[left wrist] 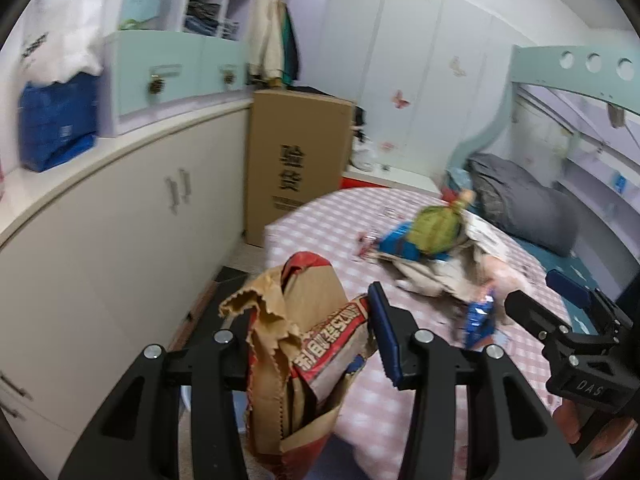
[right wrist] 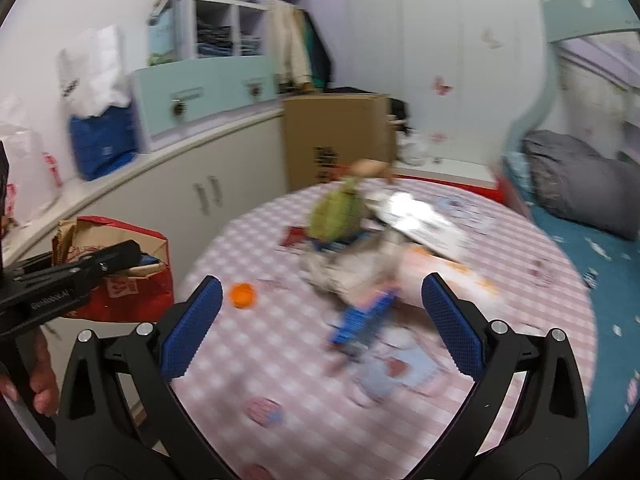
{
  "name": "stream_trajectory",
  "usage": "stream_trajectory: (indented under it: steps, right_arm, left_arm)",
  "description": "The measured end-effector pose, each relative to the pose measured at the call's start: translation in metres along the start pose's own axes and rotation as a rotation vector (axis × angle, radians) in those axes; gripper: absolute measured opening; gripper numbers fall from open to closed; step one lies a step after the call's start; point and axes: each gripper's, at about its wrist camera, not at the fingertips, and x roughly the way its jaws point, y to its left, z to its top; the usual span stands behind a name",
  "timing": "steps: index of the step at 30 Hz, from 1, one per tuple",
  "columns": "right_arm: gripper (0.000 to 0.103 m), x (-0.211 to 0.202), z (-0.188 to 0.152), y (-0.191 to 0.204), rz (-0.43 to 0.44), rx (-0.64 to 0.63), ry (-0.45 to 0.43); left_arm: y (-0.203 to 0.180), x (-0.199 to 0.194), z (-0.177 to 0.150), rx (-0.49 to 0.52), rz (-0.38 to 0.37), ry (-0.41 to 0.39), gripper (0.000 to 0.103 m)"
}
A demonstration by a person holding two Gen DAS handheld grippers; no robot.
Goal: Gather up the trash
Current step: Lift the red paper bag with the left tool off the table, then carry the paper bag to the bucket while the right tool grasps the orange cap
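My left gripper [left wrist: 316, 340] is shut on the rim of a brown and red paper bag [left wrist: 304, 344], held open beside the bed; the bag also shows in the right wrist view [right wrist: 120, 264]. My right gripper [right wrist: 320, 324] is open and empty above the pink checked bedspread [right wrist: 280, 360]; it also shows in the left wrist view [left wrist: 560, 312]. A blue snack wrapper [right wrist: 360, 320] lies just ahead between its fingers. Beyond it sits a pile of crumpled paper [right wrist: 352, 264], a green bundle [right wrist: 336, 216] and a small orange thing [right wrist: 242, 295].
A cream cabinet [left wrist: 120, 216] runs along the left wall with a blue bag [left wrist: 56, 128] on top. A tall cardboard box [left wrist: 296, 160] stands at the bed's far corner. A grey pillow [left wrist: 524, 200] and a bunk frame are at the right.
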Motion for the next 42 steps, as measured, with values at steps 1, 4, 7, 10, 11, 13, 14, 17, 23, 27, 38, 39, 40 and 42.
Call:
stream_trajectory:
  steps: [1,4,7,10,11,13,14,17,23,27,38,39,40,42]
  right_arm:
    - [0.098,0.006,0.001,0.003,0.025,0.001,0.009]
    - [0.098,0.031,0.004,0.017,0.089,-0.004,0.057]
    - [0.097,0.055,0.003,0.030,0.103,-0.030,0.108]
    - [0.097,0.078,0.000,0.042,0.109,-0.056,0.167]
    - [0.097,0.086,-0.002,0.045,0.112,-0.063,0.189]
    - [0.092,0.098,-0.006,0.049,0.103,-0.072,0.221]
    - [0.091,0.106,-0.009,0.052,0.093,-0.079,0.247]
    - [0.086,0.124,-0.016,0.054,0.092,-0.085,0.310]
    - [0.054,0.142,-0.021,0.053,0.050,-0.092,0.373]
    - [0.029,0.141,-0.019,0.050,0.015,-0.096,0.365]
    - [0.029,0.142,0.001,0.110,0.196,-0.140,0.349]
    - [0.029,0.144,0.003,0.116,0.208,-0.150,0.348]
    - [0.029,0.145,0.004,0.126,0.218,-0.165,0.347]
    - [0.029,0.149,0.004,0.141,0.244,-0.190,0.352]
  left_arm:
    - [0.008,-0.001,0.000,-0.010,0.015,-0.002,0.045]
    - [0.026,-0.002,-0.001,-0.033,0.054,-0.004,0.045]
    - [0.043,0.000,-0.002,-0.044,0.093,-0.007,0.045]
    - [0.060,0.007,-0.005,-0.063,0.134,0.004,0.045]
    - [0.064,0.009,-0.005,-0.068,0.139,0.008,0.045]
    - [0.075,0.015,-0.008,-0.083,0.155,0.022,0.045]
    - [0.079,0.018,-0.009,-0.090,0.160,0.029,0.045]
    - [0.092,0.025,-0.015,-0.110,0.172,0.051,0.045]
    - [0.107,0.045,-0.028,-0.141,0.191,0.110,0.045]
    - [0.109,0.052,-0.035,-0.153,0.188,0.133,0.045]
    - [0.129,0.052,-0.040,-0.179,0.229,0.145,0.045]
    - [0.132,0.051,-0.040,-0.181,0.234,0.144,0.045]
    - [0.134,0.050,-0.040,-0.182,0.242,0.144,0.045]
    - [0.139,0.050,-0.040,-0.184,0.257,0.142,0.045]
